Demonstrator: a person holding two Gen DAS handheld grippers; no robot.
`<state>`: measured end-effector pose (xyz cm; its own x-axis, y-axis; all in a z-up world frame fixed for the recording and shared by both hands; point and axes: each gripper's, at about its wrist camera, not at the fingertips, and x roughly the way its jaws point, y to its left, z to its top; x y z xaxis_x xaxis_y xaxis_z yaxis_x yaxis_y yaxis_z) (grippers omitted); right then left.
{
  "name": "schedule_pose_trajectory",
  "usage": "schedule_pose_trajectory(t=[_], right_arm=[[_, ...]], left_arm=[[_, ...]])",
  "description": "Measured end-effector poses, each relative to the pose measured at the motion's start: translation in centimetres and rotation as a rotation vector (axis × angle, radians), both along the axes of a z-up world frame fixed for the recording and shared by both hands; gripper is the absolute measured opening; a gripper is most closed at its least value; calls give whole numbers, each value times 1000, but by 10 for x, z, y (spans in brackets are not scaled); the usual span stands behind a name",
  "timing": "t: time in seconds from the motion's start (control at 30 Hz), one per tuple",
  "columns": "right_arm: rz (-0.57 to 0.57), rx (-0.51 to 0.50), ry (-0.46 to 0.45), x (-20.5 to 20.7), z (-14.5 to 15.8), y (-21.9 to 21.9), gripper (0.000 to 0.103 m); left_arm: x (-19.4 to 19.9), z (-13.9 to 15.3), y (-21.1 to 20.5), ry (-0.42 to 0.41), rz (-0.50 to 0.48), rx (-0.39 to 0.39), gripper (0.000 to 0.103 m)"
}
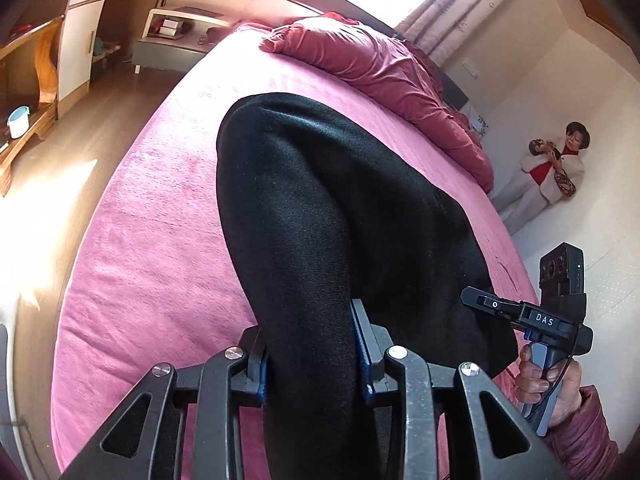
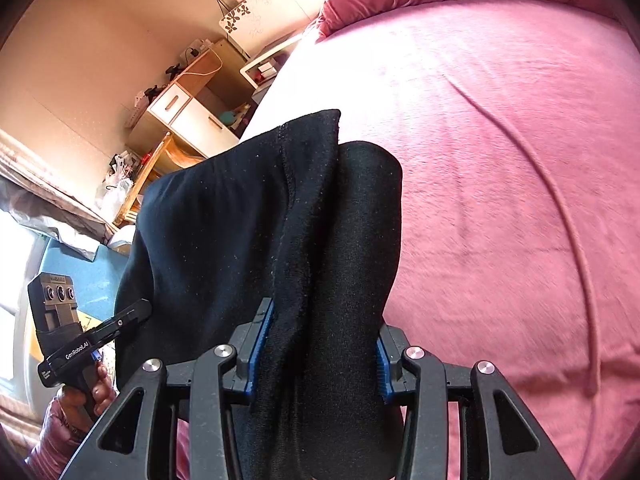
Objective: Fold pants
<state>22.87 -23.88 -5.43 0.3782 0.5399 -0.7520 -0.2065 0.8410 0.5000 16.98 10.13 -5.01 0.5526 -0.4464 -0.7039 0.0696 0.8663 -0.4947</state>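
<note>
Black pants [image 1: 320, 208] hang over a pink bed [image 1: 152, 240], held up by both grippers. My left gripper [image 1: 310, 344] is shut on a thick bunch of the black fabric. My right gripper [image 2: 320, 344] is shut on another bunch of the pants [image 2: 240, 220], with a hem edge and seam showing above it. In the left wrist view the right gripper [image 1: 480, 300] grips the pants' right edge. In the right wrist view the left gripper [image 2: 136, 312] grips the left edge. The lower part of the pants is hidden behind the fabric.
A dark pink quilt [image 1: 380, 64] lies bunched at the head of the bed [image 2: 500, 160]. A white nightstand [image 1: 176, 36] and wooden cabinets [image 1: 80, 32] stand left of the bed. A person [image 1: 548, 172] stands by the far wall.
</note>
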Motion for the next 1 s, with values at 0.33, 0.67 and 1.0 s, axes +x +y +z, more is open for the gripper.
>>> schedule_pose_trajectory(t=[0.33,0.67,1.0], right_arm=[[1,-56,89,25,-58,17,49],[-8,-20,80,22,-62,14,54],[-43,12,110,6,-62,-8,64]], left_arm=[[37,-58,6,123,43,122,43],[5,-46,6,72,111,210,51],[-37,-28,-4,-18,169,319,51]])
